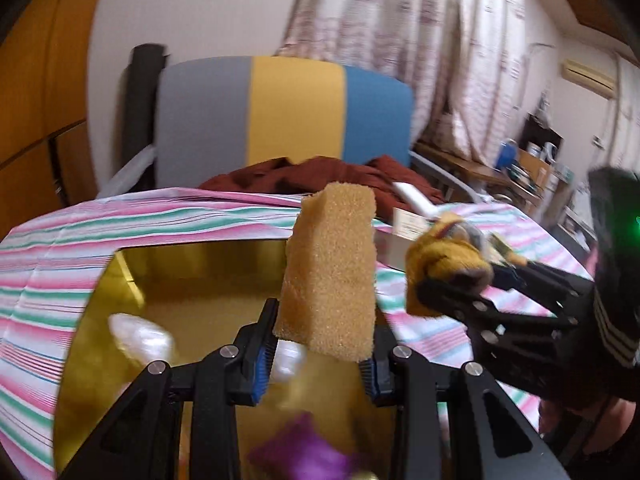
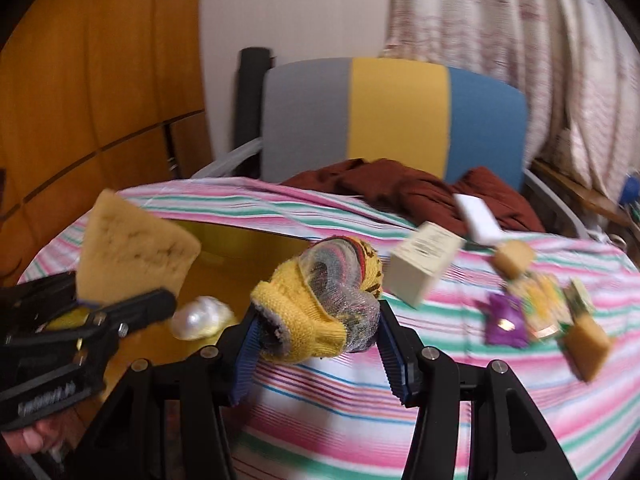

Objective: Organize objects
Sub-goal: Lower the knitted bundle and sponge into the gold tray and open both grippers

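Observation:
My left gripper (image 1: 324, 332) is shut on a tall tan sponge block (image 1: 332, 268), which stands up between its pads above an open gold box (image 1: 200, 256). A pearly white lump (image 1: 140, 336) lies in the box, and a blurred purple thing (image 1: 296, 452) shows low in the view. My right gripper (image 2: 320, 320) is shut on a yellow knitted scrubber (image 2: 320, 292) with a mesh puff in it, just right of the gold box (image 2: 240, 240). In the right wrist view, the left gripper (image 2: 112, 292) and its sponge (image 2: 132, 248) are at the left. The right gripper (image 1: 460, 276) is also in the left wrist view.
The striped tablecloth (image 2: 360, 400) carries a cream carton (image 2: 420, 268), a white bar (image 2: 478, 216), two small sponge pieces (image 2: 514, 258) (image 2: 588, 344), a purple packet (image 2: 506, 320) and a yellow-green packet (image 2: 544, 304). A brown cloth (image 2: 400, 184) lies on a striped chair (image 2: 400, 112) behind.

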Demonstrator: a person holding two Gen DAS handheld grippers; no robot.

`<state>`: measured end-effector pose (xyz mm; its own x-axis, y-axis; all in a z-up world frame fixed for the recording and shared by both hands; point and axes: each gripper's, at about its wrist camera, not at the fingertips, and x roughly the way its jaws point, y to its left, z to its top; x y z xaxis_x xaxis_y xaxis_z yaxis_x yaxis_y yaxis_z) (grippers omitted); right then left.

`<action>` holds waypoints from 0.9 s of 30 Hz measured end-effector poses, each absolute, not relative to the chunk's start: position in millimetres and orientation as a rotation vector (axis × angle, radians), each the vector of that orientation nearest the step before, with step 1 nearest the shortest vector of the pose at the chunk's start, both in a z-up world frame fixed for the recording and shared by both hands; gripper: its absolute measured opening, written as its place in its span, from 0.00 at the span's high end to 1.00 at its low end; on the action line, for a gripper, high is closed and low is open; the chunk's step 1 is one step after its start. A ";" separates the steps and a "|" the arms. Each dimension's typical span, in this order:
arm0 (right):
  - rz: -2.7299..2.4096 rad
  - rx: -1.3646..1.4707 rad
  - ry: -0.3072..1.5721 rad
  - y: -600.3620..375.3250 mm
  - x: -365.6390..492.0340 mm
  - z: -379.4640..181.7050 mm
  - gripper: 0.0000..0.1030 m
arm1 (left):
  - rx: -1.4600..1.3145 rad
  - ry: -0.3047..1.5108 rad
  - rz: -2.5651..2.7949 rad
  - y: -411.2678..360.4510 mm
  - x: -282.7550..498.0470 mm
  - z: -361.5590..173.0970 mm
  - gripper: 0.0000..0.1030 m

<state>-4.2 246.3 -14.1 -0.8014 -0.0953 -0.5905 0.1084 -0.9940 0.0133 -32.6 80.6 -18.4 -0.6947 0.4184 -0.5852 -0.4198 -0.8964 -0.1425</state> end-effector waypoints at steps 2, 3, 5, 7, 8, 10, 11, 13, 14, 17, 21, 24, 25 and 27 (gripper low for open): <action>-2.847 0.958 0.040 233.8 -17.6 -14.2 0.47 | -0.909 -0.015 2.563 65.0 -50.5 -19.6 0.66; -2.838 0.962 0.041 229.6 -23.0 -14.0 0.47 | -0.930 -0.021 2.567 60.2 -59.3 -21.1 0.66; -2.808 0.984 0.041 220.6 -37.4 -13.9 0.47 | -0.972 -0.032 2.570 51.4 -73.2 -25.2 0.66; -2.790 1.001 0.056 213.1 -49.0 -14.8 0.47 | -1.011 -0.049 2.572 44.6 -85.1 -29.5 0.66; -2.784 1.010 0.070 208.2 -54.6 -15.5 0.47 | -1.045 -0.061 2.569 40.1 -94.3 -33.1 0.66; -2.776 1.031 0.092 202.0 -65.8 -18.2 0.47 | -1.077 -0.077 2.573 34.8 -103.4 -36.7 0.66; -2.773 1.044 0.096 199.6 -72.5 -20.3 0.47 | -1.103 -0.087 2.563 32.1 -110.7 -40.2 0.66; -2.774 1.060 0.097 196.6 -81.6 -23.0 0.42 | -1.126 -0.094 2.561 29.7 -115.9 -43.4 0.66; -2.778 1.075 0.096 197.1 -87.4 -25.2 0.39 | -1.154 -0.111 2.545 27.4 -121.2 -46.5 0.66; -2.779 1.127 0.053 200.5 -96.9 -29.2 0.30 | -1.203 -0.169 2.524 24.4 -129.2 -50.8 0.66; -2.815 1.085 -0.017 206.8 -84.1 -21.1 0.20 | -1.233 -0.217 2.524 15.6 -135.6 -53.0 0.66; -2.843 1.032 -0.029 209.3 -65.7 -12.9 0.18 | -1.268 -0.224 2.516 13.6 -142.3 -54.4 0.65; -2.843 1.014 -0.032 210.1 -59.2 -11.2 0.18 | -1.287 -0.227 2.519 12.8 -145.0 -55.2 0.65; -2.847 0.996 -0.029 210.4 -49.2 -9.2 0.17 | -1.336 -0.233 2.515 11.8 -149.3 -57.5 0.59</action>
